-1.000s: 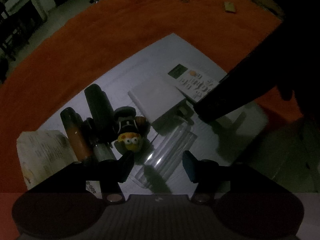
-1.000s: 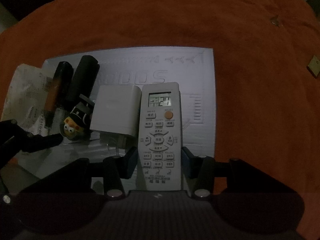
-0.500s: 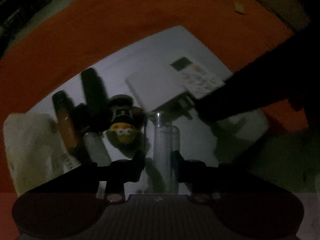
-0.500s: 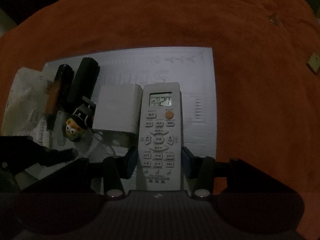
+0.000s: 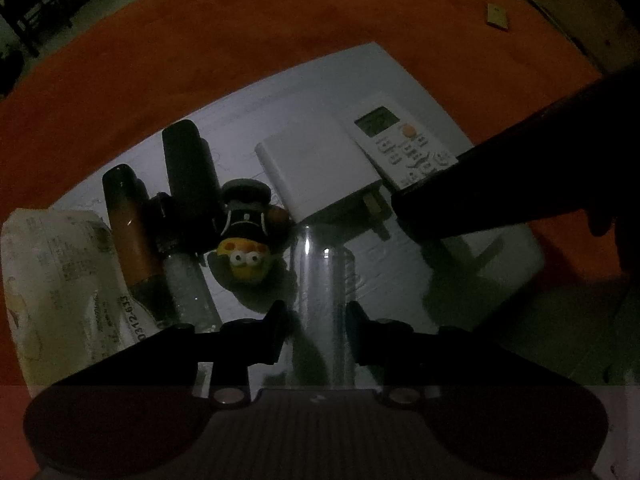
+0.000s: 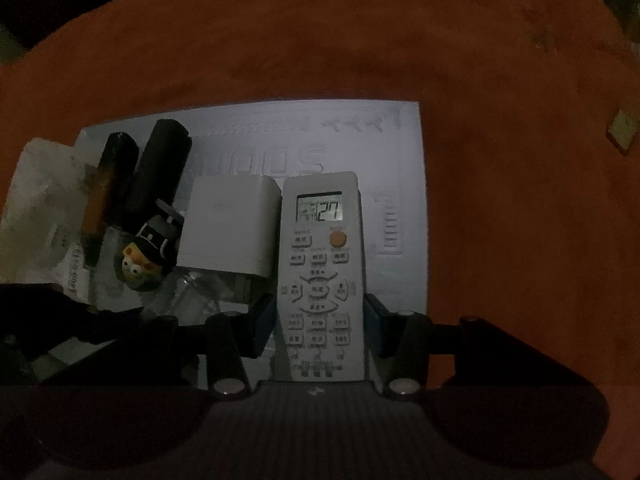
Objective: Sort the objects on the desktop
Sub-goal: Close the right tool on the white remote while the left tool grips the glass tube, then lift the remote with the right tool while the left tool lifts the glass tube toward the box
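Observation:
My left gripper (image 5: 316, 320) is shut on a clear plastic tube (image 5: 320, 280) and holds it upright-ish over the white board (image 5: 352, 76). My right gripper (image 6: 320, 320) has its fingers on both sides of a white remote control (image 6: 320, 264) that lies on the board (image 6: 400, 152); the remote also shows in the left wrist view (image 5: 404, 144). A white charger (image 5: 320, 168), a yellow-faced toy figure (image 5: 246, 232), a black cylinder (image 5: 188, 168) and an orange-brown bottle (image 5: 132, 232) lie side by side on the board.
The board lies on an orange cloth (image 6: 320, 40). A crumpled white paper packet (image 5: 52, 272) sits at the board's left end. A small tan tag (image 6: 622, 132) lies on the cloth at the right. The right gripper's dark body (image 5: 520, 184) reaches in from the right.
My left gripper has closed on the clear tube, which lay slanted on the board, and now holds it straight between the fingers. My right gripper and the remote have stayed in place.

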